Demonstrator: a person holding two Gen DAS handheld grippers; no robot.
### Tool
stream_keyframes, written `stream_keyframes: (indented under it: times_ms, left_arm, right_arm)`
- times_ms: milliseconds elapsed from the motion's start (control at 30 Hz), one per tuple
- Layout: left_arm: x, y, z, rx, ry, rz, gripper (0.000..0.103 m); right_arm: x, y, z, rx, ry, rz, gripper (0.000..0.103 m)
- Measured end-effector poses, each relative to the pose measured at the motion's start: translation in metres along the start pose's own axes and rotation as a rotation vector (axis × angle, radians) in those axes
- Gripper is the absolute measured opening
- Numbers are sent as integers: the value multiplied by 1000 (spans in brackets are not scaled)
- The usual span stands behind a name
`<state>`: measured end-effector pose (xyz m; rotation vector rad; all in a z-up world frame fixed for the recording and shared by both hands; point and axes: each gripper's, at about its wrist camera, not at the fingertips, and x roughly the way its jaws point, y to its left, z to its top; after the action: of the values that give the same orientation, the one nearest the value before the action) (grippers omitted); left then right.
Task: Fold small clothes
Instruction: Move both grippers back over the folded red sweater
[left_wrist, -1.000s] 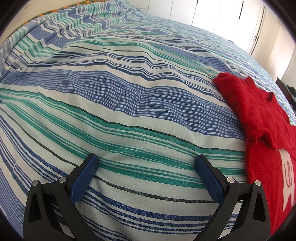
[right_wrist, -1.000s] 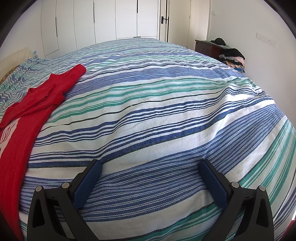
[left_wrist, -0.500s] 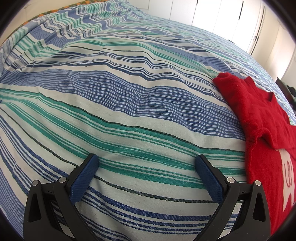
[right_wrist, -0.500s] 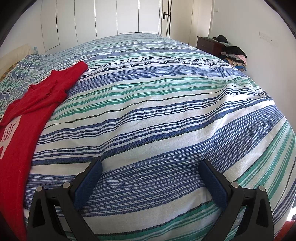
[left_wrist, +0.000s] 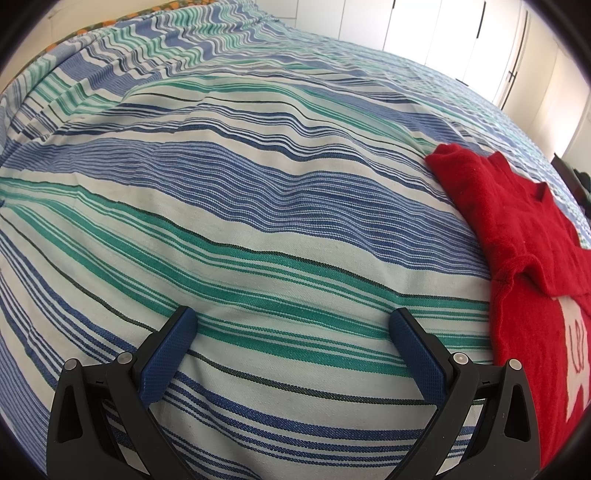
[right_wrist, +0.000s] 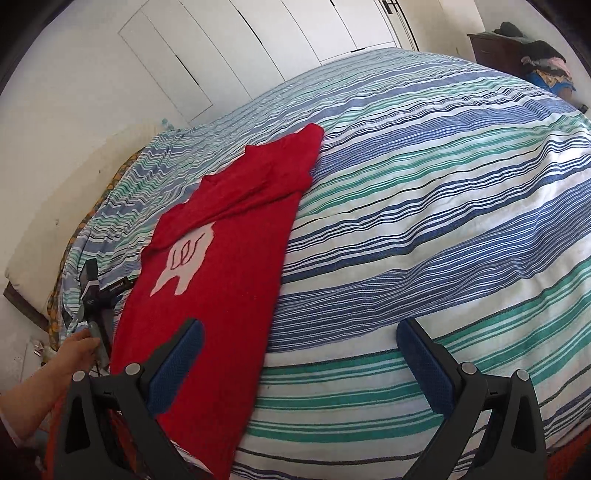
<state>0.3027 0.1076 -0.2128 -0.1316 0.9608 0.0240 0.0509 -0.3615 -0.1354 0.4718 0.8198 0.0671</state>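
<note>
A small red sweater (right_wrist: 229, 251) with a pale printed figure lies flat on the striped bed cover (right_wrist: 424, 206), sleeves folded across its upper part. In the left wrist view it (left_wrist: 517, 229) lies at the right edge. My left gripper (left_wrist: 293, 325) is open and empty over bare cover, left of the sweater. My right gripper (right_wrist: 301, 334) is open and empty above the sweater's lower right edge, its left fingertip (right_wrist: 192, 336) over the red cloth. The other hand-held gripper (right_wrist: 90, 284) shows at the far left beside the sweater.
White wardrobe doors (right_wrist: 236, 48) stand behind the bed. A dark dresser with piled clothes (right_wrist: 535, 59) is at the back right. The bed's near edge drops off at the bottom of the right wrist view. Striped cover (left_wrist: 221, 184) stretches to the left of the sweater.
My right gripper has swung left and tilted, so the sweater now lies under its left finger. My left gripper has hardly moved.
</note>
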Motion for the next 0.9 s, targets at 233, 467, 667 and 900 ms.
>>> stream_keyframes:
  times_ms: [233, 467, 667, 900]
  left_arm:
    - [-8, -2, 1, -5, 135, -7, 103]
    - [-108, 0, -44, 17, 229, -332, 101]
    - [-149, -38, -128, 75, 366, -532, 101]
    - [-127, -71, -155, 61, 444, -572, 86]
  right_arm:
    - [14, 7, -6, 6, 63, 31, 103]
    - [0, 1, 4, 54, 155, 129, 103]
    - [17, 13, -17, 70, 425, 302, 92]
    - [43, 40, -30, -67, 491, 269, 43]
